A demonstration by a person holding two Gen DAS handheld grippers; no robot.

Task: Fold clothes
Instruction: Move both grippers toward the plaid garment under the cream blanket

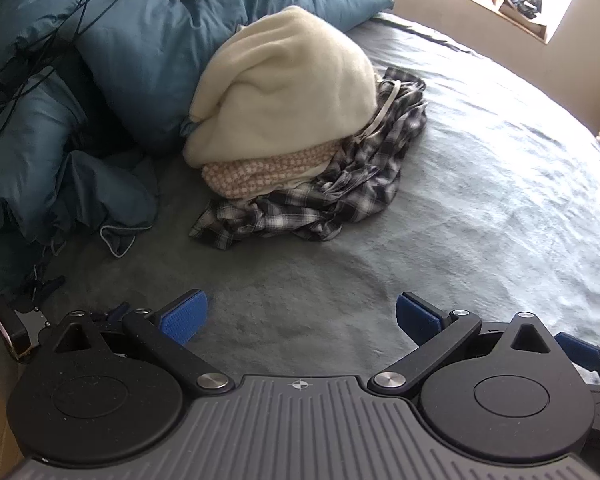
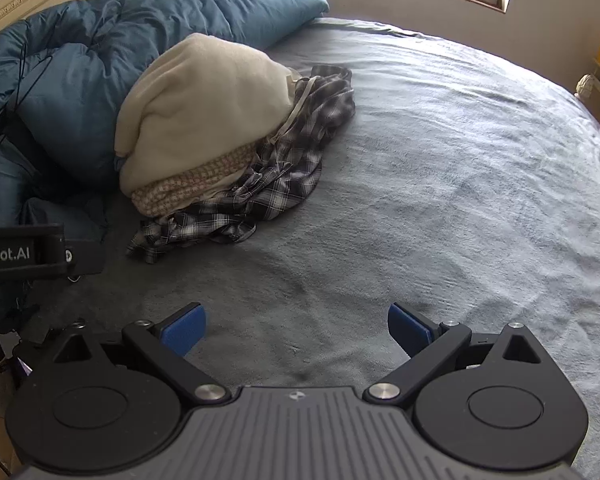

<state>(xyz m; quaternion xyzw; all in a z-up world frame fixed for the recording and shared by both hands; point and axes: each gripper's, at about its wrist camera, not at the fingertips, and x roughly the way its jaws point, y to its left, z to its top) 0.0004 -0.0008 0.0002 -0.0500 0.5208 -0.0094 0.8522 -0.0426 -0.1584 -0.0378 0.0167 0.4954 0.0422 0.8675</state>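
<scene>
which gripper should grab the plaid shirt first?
Right, marginally. Both the left gripper and right gripper are open and empty, but the plaid shirt spreads out on the pile's right side, and the cream blanket covers its left part.

Both grippers hover low side by side, the left gripper [image 1: 302,316] and the right gripper [image 2: 297,324] each with blue-padded jaws spread wide and holding nothing.

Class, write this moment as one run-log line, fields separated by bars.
left gripper: open, empty | right gripper: open, empty | clothes pile: cream fleece over pink-checked piece over plaid garment | bed | folding not begun
</scene>
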